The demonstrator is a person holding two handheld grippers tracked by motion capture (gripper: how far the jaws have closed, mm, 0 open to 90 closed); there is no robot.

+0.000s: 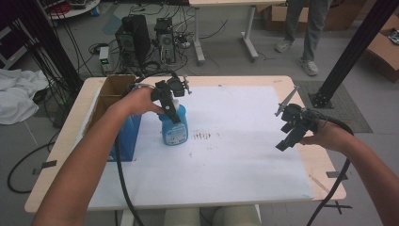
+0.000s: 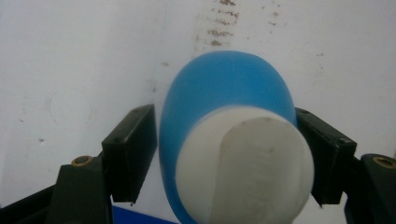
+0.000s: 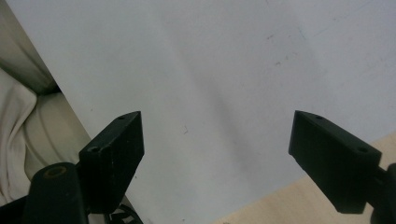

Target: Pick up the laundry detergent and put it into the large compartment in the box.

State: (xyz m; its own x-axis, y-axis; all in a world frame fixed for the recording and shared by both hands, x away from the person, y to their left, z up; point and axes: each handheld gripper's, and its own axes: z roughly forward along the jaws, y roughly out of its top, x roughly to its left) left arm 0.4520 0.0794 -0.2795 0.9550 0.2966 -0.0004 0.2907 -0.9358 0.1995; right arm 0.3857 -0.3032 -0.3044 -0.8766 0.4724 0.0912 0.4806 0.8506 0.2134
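A blue bottle [image 1: 174, 128] with a white cap and a printed label stands upright on the white sheet [image 1: 235, 155], left of centre. My left gripper [image 1: 170, 104] comes down over its top. In the left gripper view the bottle [image 2: 224, 93] sits between the two jaws, which press its sides just below the white cap [image 2: 247, 168]. My right gripper [image 1: 288, 134] hangs over the sheet's right edge, tilted down. Its jaws stand wide apart with nothing between them, and its fingertips [image 3: 116, 154] frame bare sheet and a strip of table edge.
An open cardboard box [image 1: 113, 92] stands at the table's back left corner, with a blue panel [image 1: 127, 141] in front of it beside the bottle. Dark smudges [image 1: 202, 135] mark the sheet's middle. Beyond the table are computers, cables and a standing person's legs [image 1: 306, 33].
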